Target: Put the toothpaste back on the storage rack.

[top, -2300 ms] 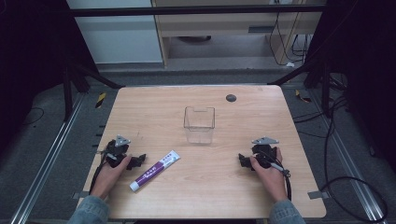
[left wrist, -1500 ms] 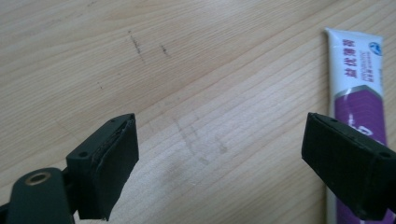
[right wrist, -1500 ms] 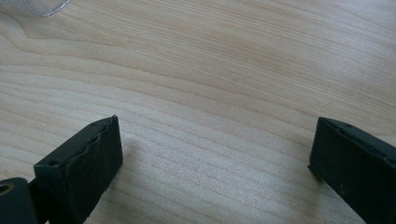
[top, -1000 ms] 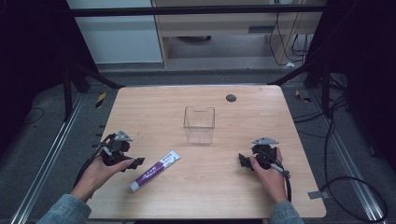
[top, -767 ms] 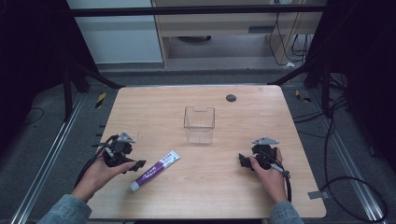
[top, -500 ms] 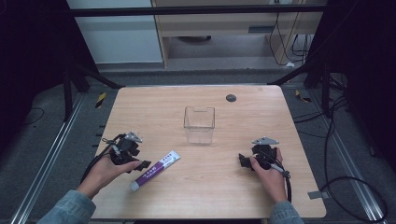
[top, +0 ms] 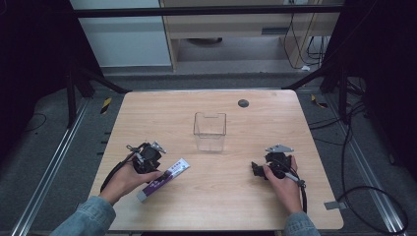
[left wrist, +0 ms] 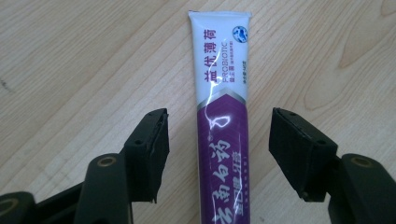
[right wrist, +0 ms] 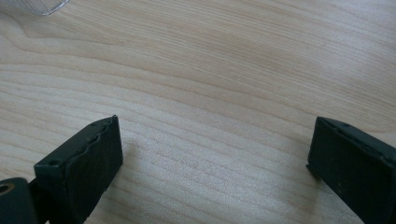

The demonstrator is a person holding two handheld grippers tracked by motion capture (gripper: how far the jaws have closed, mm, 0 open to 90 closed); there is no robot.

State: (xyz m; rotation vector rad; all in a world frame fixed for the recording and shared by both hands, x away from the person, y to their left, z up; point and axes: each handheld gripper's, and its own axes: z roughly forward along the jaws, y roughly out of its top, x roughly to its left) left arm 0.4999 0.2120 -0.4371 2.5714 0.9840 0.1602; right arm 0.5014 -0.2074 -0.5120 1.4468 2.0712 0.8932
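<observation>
**Left jaws straddling the toothpaste tube, no contact yet**

I've got the left gripper (top: 158, 173) over the toothpaste tube (top: 163, 179) at near-left of the table (top: 147, 105). In the left gripper view the tube (left wrist: 223, 135) runs straight down the middle between the pads. Jaws have just been closing and are about half open, with a clear gap to the tube on both sides. Nothing gripped.

Tube lies flat. Long axis is diagonal in the high view: flat crimped white end points far-right toward the clear box (top: 210, 131), purple end points near-left and sits under my left hand (top: 129, 178). I can't make out the cap end.

Right gripper (top: 256, 169) sits near-right on bare wood, jaws wide apart, holding nothing; right gripper view shows a corner of the box (right wrist: 39, 6) at far left.

Room: tube is well in from the near and left table edges. Open wood between tube and box, and between the two grippers. Small dark disc (top: 243, 103) sits near the far edge, well apart from everything.
</observation>
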